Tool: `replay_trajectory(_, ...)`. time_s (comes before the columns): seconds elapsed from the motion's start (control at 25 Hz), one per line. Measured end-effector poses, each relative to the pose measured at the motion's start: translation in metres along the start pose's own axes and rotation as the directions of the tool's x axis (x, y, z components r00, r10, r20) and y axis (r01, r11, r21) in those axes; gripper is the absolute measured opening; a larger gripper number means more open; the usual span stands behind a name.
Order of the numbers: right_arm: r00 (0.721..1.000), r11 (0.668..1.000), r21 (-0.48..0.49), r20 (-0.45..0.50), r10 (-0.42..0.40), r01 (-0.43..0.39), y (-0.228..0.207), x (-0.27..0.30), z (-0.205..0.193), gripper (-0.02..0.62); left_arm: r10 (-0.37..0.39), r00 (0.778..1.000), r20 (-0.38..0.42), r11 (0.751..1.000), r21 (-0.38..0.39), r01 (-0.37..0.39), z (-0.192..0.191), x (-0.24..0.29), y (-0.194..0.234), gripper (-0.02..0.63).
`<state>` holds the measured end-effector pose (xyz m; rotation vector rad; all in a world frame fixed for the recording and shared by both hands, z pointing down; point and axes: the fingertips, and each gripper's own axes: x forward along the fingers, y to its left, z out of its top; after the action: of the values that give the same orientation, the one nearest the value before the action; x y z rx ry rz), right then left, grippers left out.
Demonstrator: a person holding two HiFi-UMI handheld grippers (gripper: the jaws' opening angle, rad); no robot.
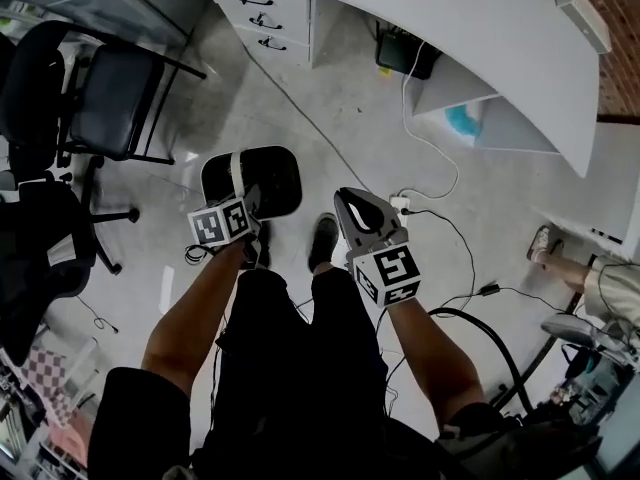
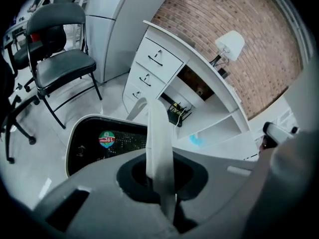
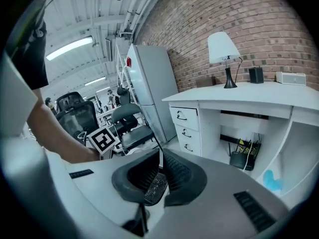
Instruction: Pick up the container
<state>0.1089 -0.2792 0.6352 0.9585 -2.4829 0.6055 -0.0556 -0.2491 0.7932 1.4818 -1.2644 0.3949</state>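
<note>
I find the left gripper (image 2: 160, 180) closed on the white strap handle (image 2: 157, 133) of the container (image 2: 92, 151); in the left gripper view the strap runs taut from between the jaws out to the container's far rim. The container is a black, oval tub with a white rim and carries a round green and red sticker (image 2: 106, 139) on its inner surface. It hangs under the left gripper, in front of my feet, with the grey floor (image 1: 300, 98) beneath it. In the head view it lies between the black folding chair (image 1: 120, 98) on the left and the white desk (image 1: 420, 28) on the right, well apart from both. I cannot tell from that view how far it stands clear of the floor. The right gripper (image 3: 160, 156) is closed with its ridged black pads meeting at the tips, and I see nothing of the container between them. It sits beside the left gripper, to the right of the container and not touching it. The right gripper view looks level across the room: a three-drawer unit (image 3: 185, 128) under the desk, a white table lamp (image 3: 223, 49) on the desk top, and a brick wall (image 3: 249, 14) behind. A white power strip (image 1: 400, 205) with cables lies on the floor near the right gripper's tip in the head view.
</note>
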Motion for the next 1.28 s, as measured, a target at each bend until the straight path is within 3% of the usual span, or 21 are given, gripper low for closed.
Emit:
replay_trajectory(0.16,1.000,1.000,-0.023,0.021,0.010,-0.009,0.017,-0.009,0.020,0.008,-0.067,0.997,-0.027,0.997,0.040,0.068,0.008,-0.040,-0.017,0.009)
replay_trajectory(0.4,0.999,0.999,-0.042,0.049,0.007,-0.005,0.031,-0.031,0.054,0.008,-0.140,0.990,-0.004,0.988,0.073,0.140,0.019,-0.104,-0.058,0.009)
replay_trajectory(0.68,0.989,0.997,-0.006,0.122,-0.080,0.081,0.034,-0.056,0.102,0.008,-0.214,0.977,-0.013,0.968,0.132,0.214,0.038,-0.167,-0.094,0.009)
replay_trajectory(0.92,0.972,0.989,0.029,0.184,-0.149,0.146,0.045,-0.078,0.136,0.008,-0.243,0.970,-0.008,0.958,0.152,0.242,0.054,-0.215,-0.103,0.009)
replay_trajectory(1.28,0.944,0.974,0.071,0.240,-0.227,0.216,0.067,-0.110,0.156,0.008,-0.304,0.952,0.012,0.940,0.163,0.298,0.071,-0.267,-0.093,0.009)
